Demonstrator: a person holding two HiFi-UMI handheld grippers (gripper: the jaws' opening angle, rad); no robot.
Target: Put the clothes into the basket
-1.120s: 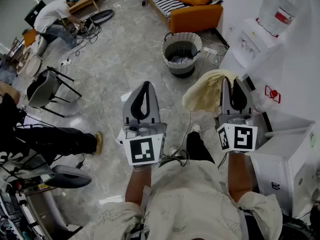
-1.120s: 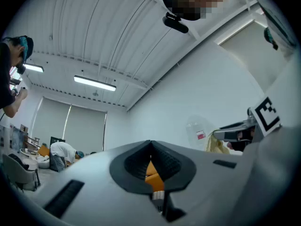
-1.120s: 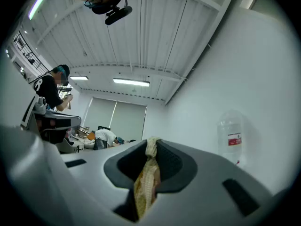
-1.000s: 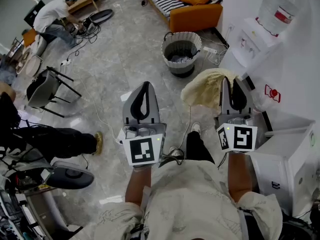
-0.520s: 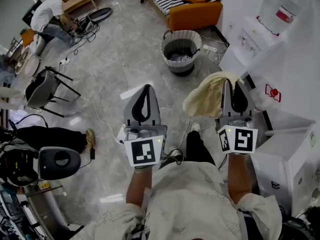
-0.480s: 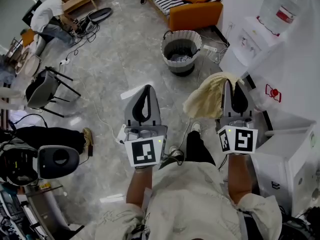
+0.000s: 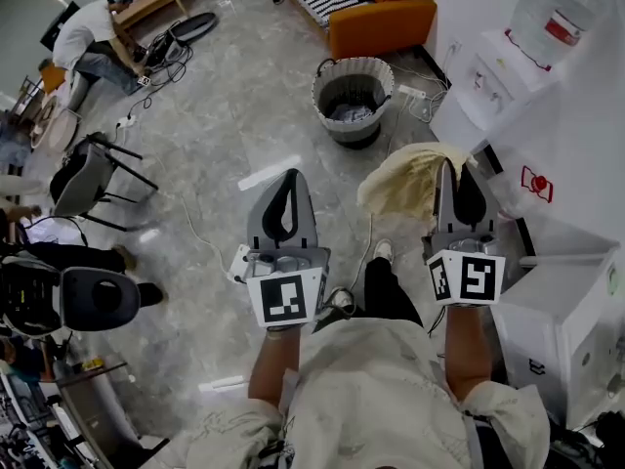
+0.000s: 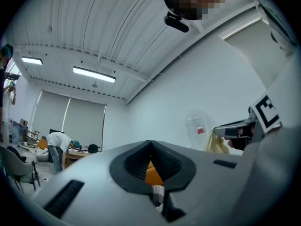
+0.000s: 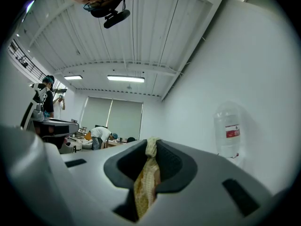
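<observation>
Inside the clenched right gripper hangs a yellow cloth (left gripper closed, empty).

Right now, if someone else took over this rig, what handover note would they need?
Left gripper: shut, empty.
Right gripper: shut on the yellow cloth, which drapes to its left, clear of the floor.
Laundry basket: on the floor ahead, near the orange sofa, with dark clothes already inside.
Left to do: carry the yellow cloth over the basket and release it.
</observation>
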